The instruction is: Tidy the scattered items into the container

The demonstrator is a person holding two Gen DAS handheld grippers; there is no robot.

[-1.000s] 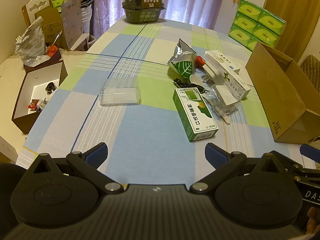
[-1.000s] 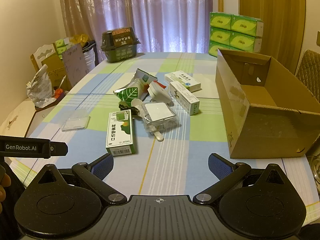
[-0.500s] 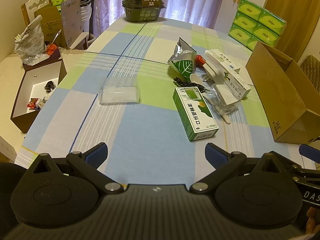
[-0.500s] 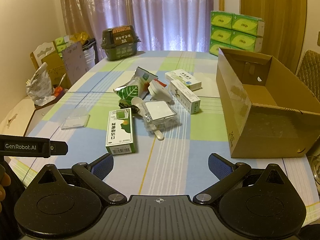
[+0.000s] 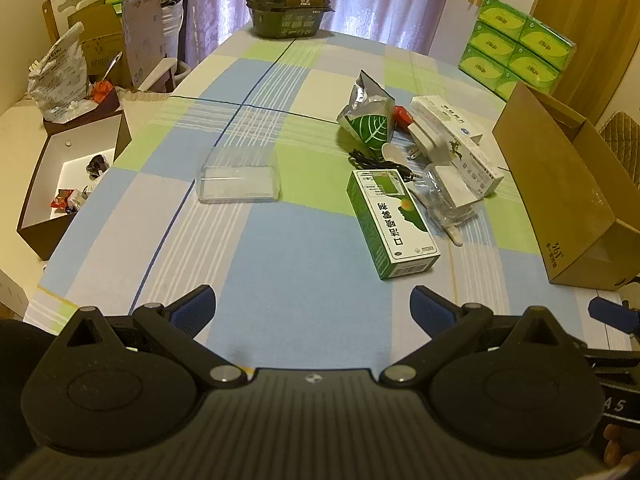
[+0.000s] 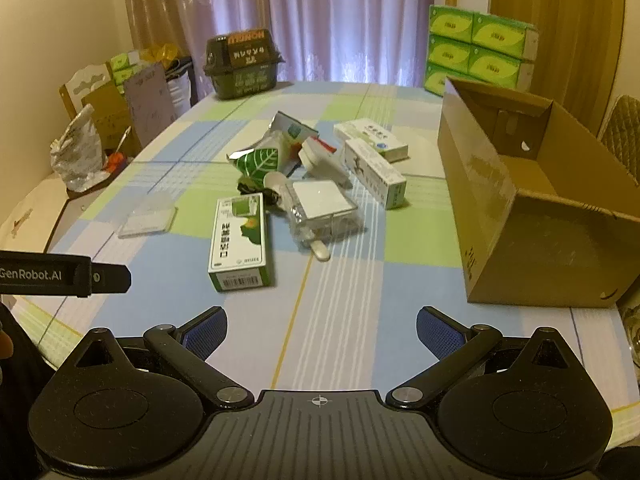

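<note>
Left wrist view: the left gripper (image 5: 312,306) occupies the bottom of the frame with its blue-padded fingers spread wide and nothing between them, above a checked tablecloth (image 5: 304,280). At centre right lies the green-and-white medicine box (image 5: 392,224), flat on the cloth; just beyond it, toward the upper right, is a cluster comprising a silver leaf-print pouch (image 5: 370,122), a black cable (image 5: 374,162), a clear plastic bag (image 5: 448,192) holding a white square item, and two long white cartons (image 5: 468,148). A clear plastic case (image 5: 238,178) lies apart at centre left. The open cardboard box (image 5: 560,200), the container, stands at the right edge. A dark basket (image 5: 290,2) sits at top centre. Right wrist view: the right gripper (image 6: 322,332) fills the bottom of the frame, its fingers likewise parted and empty. The medicine box (image 6: 240,240) lies left of centre, the cluster of scattered items above it, and the cardboard box (image 6: 532,204), its interior visibly bare, stands at the right. Part of the left gripper (image 6: 64,274) enters from the left edge. Stacked green tissue packs (image 6: 478,50) appear at upper right.
</note>
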